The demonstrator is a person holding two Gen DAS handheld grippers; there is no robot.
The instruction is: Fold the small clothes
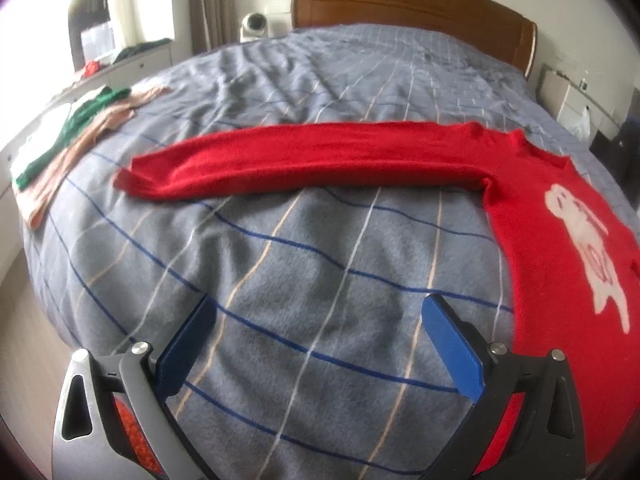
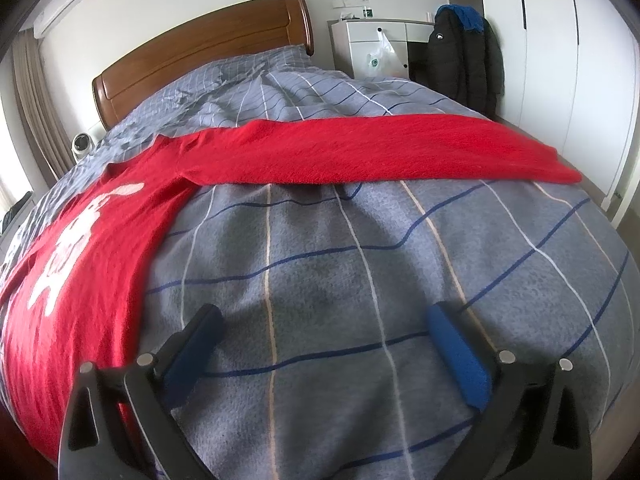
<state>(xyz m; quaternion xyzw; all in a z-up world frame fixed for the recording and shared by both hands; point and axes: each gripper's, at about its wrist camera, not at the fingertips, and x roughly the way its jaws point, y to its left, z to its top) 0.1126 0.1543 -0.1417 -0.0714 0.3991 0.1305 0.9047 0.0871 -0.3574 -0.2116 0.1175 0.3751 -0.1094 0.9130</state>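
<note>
Left gripper [image 1: 320,312]: jaws spread wide, nothing between them, just grey checked blanket [image 1: 304,264] under the gap. Right gripper [image 2: 322,320]: same, wide apart and empty, over bare blanket.

Red sweater [image 1: 560,248] lies flat on the bed, front up, white cartoon figure [image 1: 588,240] on the chest. From the left gripper it sits ahead and off to the right; body runs down past the right finger [image 1: 452,344] and gets cut by the frame edge, so hem isn't visible. Right finger looks just beside the sweater's edge; contact can't be told. One sleeve [image 1: 296,160] stretches straight across ahead of the left gripper, cuff ending ahead-left.

From the right gripper the sweater body is ahead-left, its lower part hidden behind the left finger [image 2: 192,344] and the gripper frame. Other sleeve [image 2: 380,148] runs across ahead, cuff ending ahead-right near the bed edge. The print is partly cropped and smeared by lens distortion; can't say what animal it is.

Far ahead-left of left gripper: a green garment [image 1: 76,120] on a pinkish one [image 1: 80,148], at the bed's edge, blurred, fold state unreadable. Wooden headboard [image 1: 412,8] beyond. Small white round device [image 1: 256,24] beside the headboard, too small to identify. Dark jacket [image 2: 460,52] hangs ahead-right of right gripper, by a white cabinet [image 2: 372,44] with a plastic bag [image 2: 380,56] on it.
</note>
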